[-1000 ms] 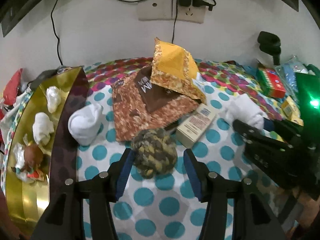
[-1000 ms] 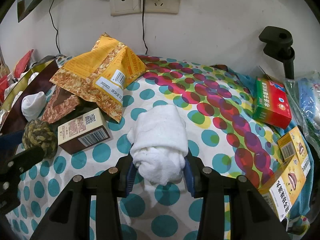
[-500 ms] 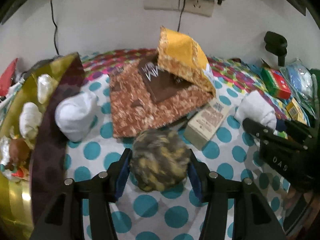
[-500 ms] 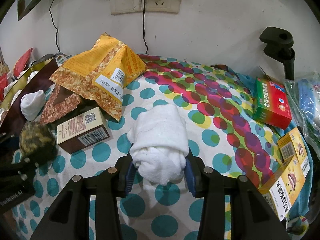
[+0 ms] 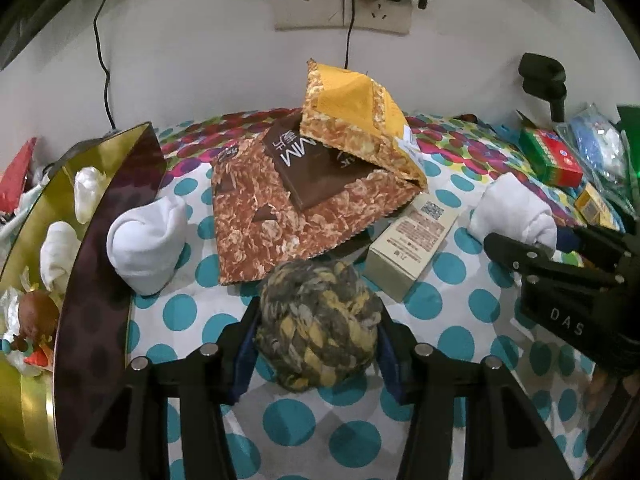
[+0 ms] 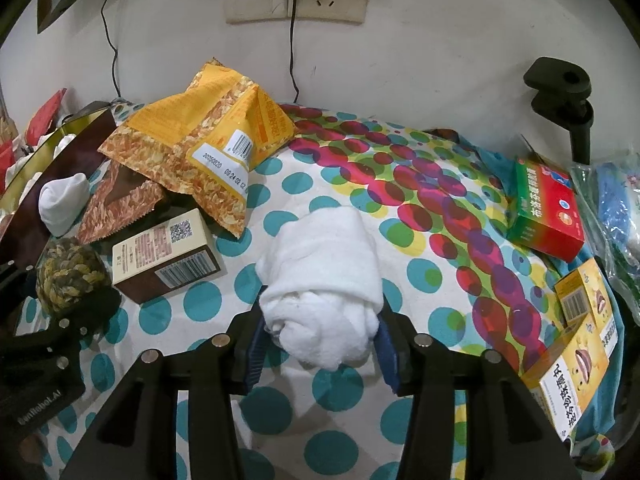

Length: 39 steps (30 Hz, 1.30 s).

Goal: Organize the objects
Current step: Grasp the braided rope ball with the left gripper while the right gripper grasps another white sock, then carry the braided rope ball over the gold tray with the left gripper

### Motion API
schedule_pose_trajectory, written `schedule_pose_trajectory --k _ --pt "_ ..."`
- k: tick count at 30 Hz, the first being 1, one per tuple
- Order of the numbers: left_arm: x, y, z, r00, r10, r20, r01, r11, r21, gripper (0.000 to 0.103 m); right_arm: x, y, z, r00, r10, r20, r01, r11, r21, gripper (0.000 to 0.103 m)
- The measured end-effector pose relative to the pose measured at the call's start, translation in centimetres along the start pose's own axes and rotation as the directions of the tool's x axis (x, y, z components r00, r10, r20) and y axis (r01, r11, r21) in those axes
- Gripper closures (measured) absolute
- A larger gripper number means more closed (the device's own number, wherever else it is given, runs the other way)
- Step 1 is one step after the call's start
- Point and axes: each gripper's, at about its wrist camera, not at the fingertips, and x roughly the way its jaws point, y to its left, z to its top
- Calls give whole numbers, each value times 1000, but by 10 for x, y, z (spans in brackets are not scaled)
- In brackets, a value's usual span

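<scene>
A round ball of olive and yellow braided rope (image 5: 316, 332) sits between the blue pads of my left gripper (image 5: 317, 322). Those jaws are closing, and both pads touch its sides. A white rolled towel (image 6: 324, 280) lies on the dotted cloth (image 6: 208, 304) between the pads of my right gripper (image 6: 320, 322). The right jaws are opening, and the towel still fills the gap from pad to pad. Another white roll (image 5: 146, 244) leans on the rim of a gold tray (image 5: 36, 392) at the left, which holds more white rolls and a small brown figure.
Behind the ball lie a brown snack bag (image 5: 280, 216), a yellow snack bag (image 5: 356, 128) and a cream carton (image 5: 412, 244). Red-green and yellow boxes (image 6: 544, 208) and plastic bags crowd the right edge. A black clamp (image 6: 568, 92) and a wall socket with cables stand behind.
My left gripper moved forward around the rope ball, which now sits deep between its pads. The right gripper stayed put, its pads slightly wider around the towel.
</scene>
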Motion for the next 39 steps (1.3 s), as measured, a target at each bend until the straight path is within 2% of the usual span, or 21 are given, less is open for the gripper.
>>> schedule_pose_trajectory --k 6,20,32,39 --pt "2 1 0 1000 -9 -6 9 1000 -12 51 0 1 1 1000 -14 -1 14 1000 0 58" --pt "2 4 0 1000 -13 -9 13 1000 -22 48 2 -11 -1 1000 11 -9 -11 999 45 56" --pt "0 11 1 1000 -12 -2 12 998 -58 52 1 -11 1 1000 19 -9 -18 999 48 56" --pt "-2 11 0 1000 27 4 -26 998 -62 52 0 -12 3 1000 19 -10 -18 999 48 56"
